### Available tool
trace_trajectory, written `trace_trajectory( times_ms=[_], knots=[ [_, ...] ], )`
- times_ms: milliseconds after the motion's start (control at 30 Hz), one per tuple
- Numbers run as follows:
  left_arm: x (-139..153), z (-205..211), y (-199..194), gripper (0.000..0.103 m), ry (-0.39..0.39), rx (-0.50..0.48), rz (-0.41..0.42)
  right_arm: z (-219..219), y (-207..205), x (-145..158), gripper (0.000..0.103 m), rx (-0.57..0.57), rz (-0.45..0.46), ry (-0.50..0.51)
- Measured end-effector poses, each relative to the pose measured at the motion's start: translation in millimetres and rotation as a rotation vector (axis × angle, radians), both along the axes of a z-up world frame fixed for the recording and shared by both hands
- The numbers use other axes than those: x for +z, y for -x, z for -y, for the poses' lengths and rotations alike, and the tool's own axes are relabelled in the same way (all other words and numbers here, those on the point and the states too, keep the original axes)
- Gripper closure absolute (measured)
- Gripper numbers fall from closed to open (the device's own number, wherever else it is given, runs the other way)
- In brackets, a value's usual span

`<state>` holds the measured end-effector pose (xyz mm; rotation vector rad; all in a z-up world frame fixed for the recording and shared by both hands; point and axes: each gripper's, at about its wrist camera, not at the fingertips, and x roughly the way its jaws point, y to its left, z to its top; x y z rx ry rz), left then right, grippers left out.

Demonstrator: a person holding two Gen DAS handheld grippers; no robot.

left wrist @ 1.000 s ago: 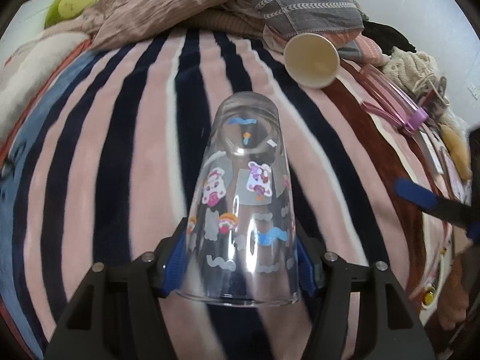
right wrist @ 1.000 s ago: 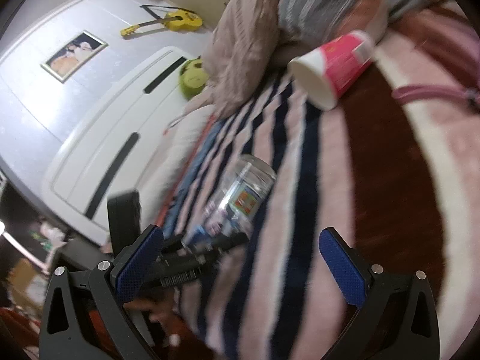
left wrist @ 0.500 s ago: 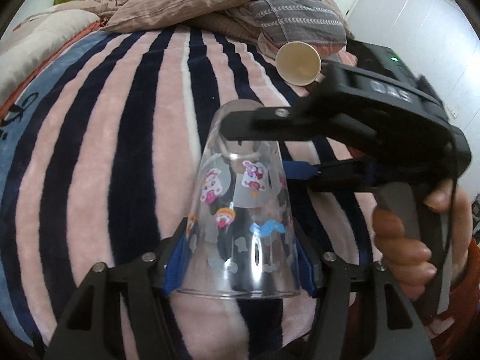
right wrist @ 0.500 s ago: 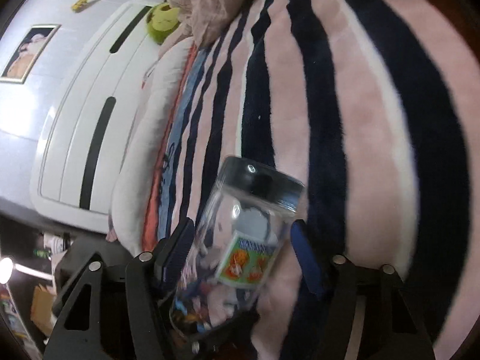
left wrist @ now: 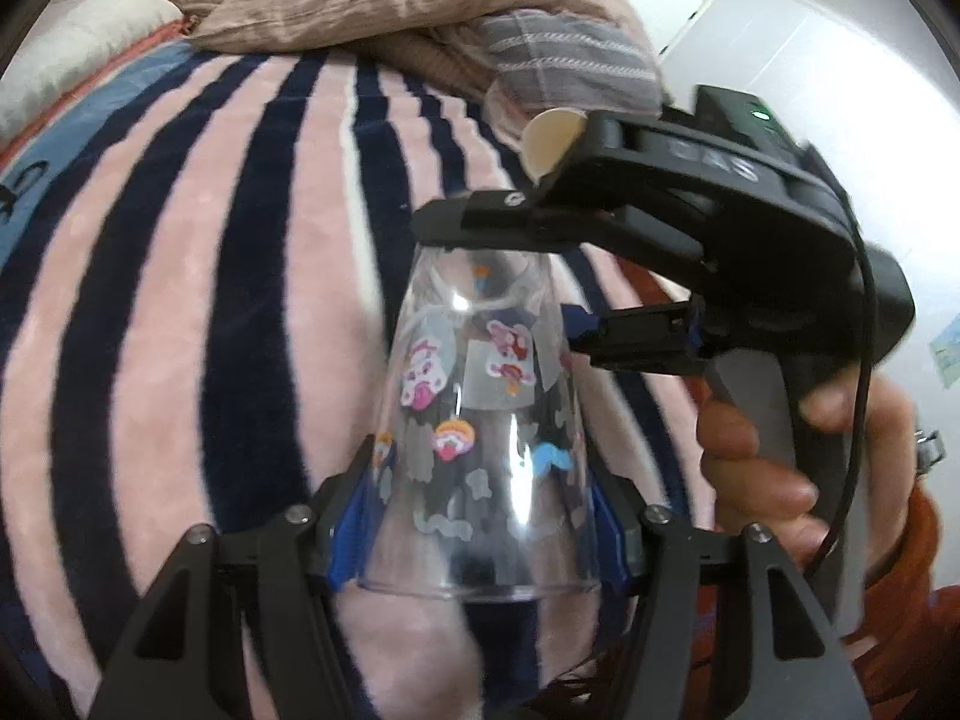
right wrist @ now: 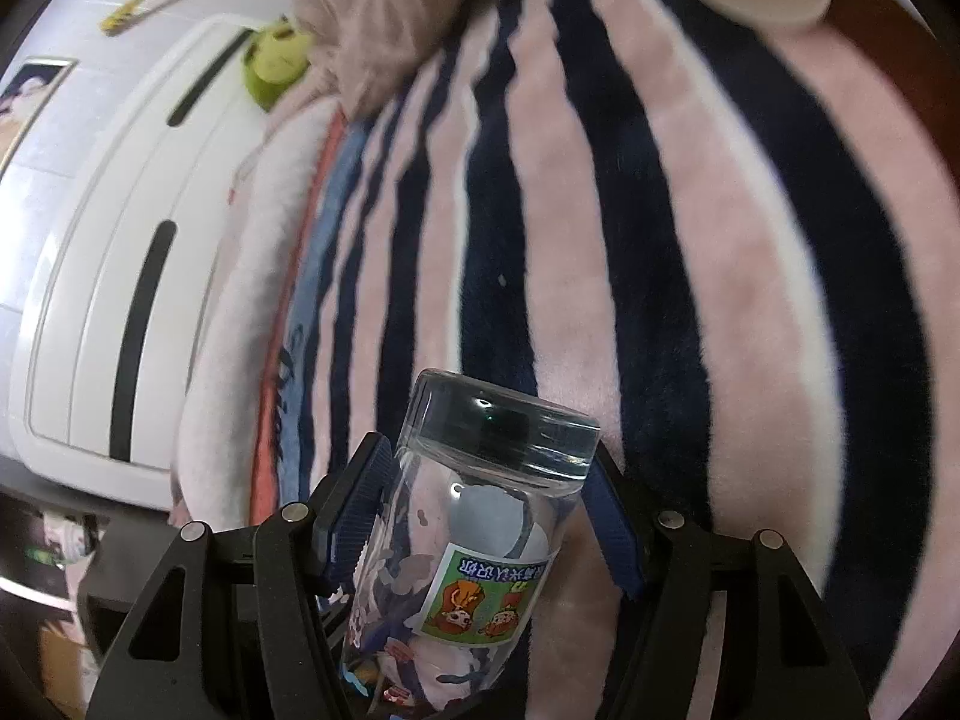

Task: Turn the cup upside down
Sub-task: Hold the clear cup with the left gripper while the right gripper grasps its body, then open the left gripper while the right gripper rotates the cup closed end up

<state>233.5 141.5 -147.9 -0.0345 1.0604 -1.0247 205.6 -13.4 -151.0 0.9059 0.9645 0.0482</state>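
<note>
A clear plastic cup with cartoon stickers is held above the striped blanket. My left gripper is shut on its wide rim end, blue pads on both sides. My right gripper is shut on the same cup near its thick base, which points away from the camera. In the left wrist view the right gripper's body and the hand holding it reach in from the right across the cup's base end.
A pink, navy and white striped blanket covers the bed. A paper cup lies on its side near the piled bedding. A green plush toy and a white headboard stand at the left.
My right gripper came in from the right and closed on the cup's base end. My left gripper kept its hold on the rim end, and the cup lifted slightly.
</note>
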Motion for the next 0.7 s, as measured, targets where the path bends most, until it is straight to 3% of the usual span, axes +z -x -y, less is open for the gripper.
trace_trajectory(
  times_ms=[200,367,467,700],
  knots=[
    [21.3,26.0,-9.1,0.045,0.106,-0.081,0.032,-1.9,18.8,60.3,0.043,0.034,0.207,0.244],
    [24.2,58.8,-31.4,0.040,0.124,-0.115,0.052,2.6,28.0,94.0,0.043,0.096,0.366,0.437],
    [18.7,73.3,-37.6,0.038,0.107,-0.138,0.081,-1.2,29.6,99.9,0.044,0.151,0.436,0.549],
    [-7.6,85.7,-35.8,0.035,0.024,-0.171,0.136,-16.4,48.9,84.6,0.045,0.232,0.477,0.684]
  ],
)
